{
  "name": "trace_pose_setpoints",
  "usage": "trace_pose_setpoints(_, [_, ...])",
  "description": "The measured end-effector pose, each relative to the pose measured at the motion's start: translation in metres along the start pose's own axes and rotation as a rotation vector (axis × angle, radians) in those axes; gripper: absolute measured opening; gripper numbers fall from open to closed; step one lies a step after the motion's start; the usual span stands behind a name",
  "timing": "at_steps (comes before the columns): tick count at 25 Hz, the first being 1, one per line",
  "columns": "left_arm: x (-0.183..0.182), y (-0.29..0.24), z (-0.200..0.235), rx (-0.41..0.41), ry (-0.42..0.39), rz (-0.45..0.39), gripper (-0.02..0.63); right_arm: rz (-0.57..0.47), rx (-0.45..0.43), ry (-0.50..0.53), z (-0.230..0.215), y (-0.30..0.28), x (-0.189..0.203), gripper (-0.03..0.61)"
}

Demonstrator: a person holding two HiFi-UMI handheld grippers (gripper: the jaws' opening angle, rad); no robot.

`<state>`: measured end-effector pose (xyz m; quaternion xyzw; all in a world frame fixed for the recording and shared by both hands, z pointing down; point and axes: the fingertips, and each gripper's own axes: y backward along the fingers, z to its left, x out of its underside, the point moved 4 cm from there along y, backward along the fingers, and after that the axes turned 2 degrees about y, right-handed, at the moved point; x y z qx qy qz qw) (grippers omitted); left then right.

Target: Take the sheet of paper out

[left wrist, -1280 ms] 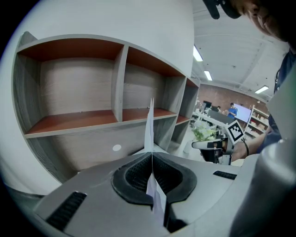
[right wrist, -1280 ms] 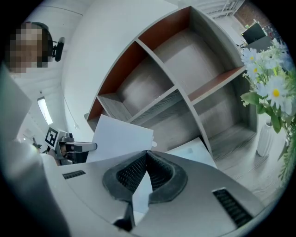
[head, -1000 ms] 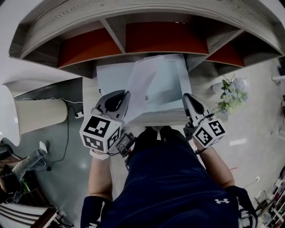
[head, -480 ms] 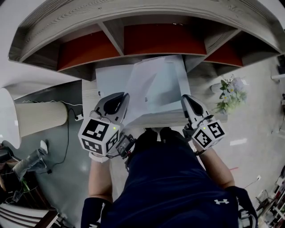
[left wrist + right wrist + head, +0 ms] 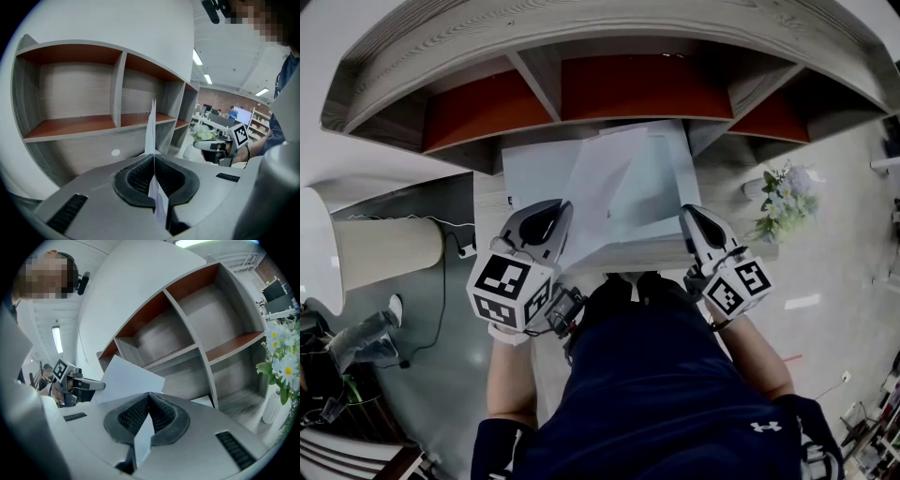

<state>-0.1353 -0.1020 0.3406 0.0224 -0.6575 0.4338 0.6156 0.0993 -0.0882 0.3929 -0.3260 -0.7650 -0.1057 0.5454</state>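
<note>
I hold a white sheet of paper (image 5: 623,183) between both grippers, in front of the wooden shelf unit (image 5: 581,89). A second white layer (image 5: 530,169) shows behind its left part; I cannot tell whether it is a separate sheet. My left gripper (image 5: 562,204) is shut on the paper's left edge, which the left gripper view shows edge-on as the sheet (image 5: 151,131) running up from my left gripper (image 5: 153,157). My right gripper (image 5: 687,214) is shut on the right edge. In the right gripper view the sheet (image 5: 126,378) spreads leftward from my right gripper (image 5: 149,394).
The shelf compartments (image 5: 75,98) with red-brown boards look bare. A bunch of white flowers (image 5: 787,199) stands at the right, and the flowers (image 5: 283,364) also show in the right gripper view. A beige cylinder (image 5: 384,246) and a cable (image 5: 445,272) lie at the left. The person's torso (image 5: 656,384) fills the foreground.
</note>
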Motion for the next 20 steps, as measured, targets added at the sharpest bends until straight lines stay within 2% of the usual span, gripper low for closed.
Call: trace_pose_setpoints(20, [0.0095, 0.0020, -0.0007, -0.002, 0.020, 0.014, 0.014, 0.024, -0.009, 0.001, 0.0064, 0.0080, 0.0080, 0.005])
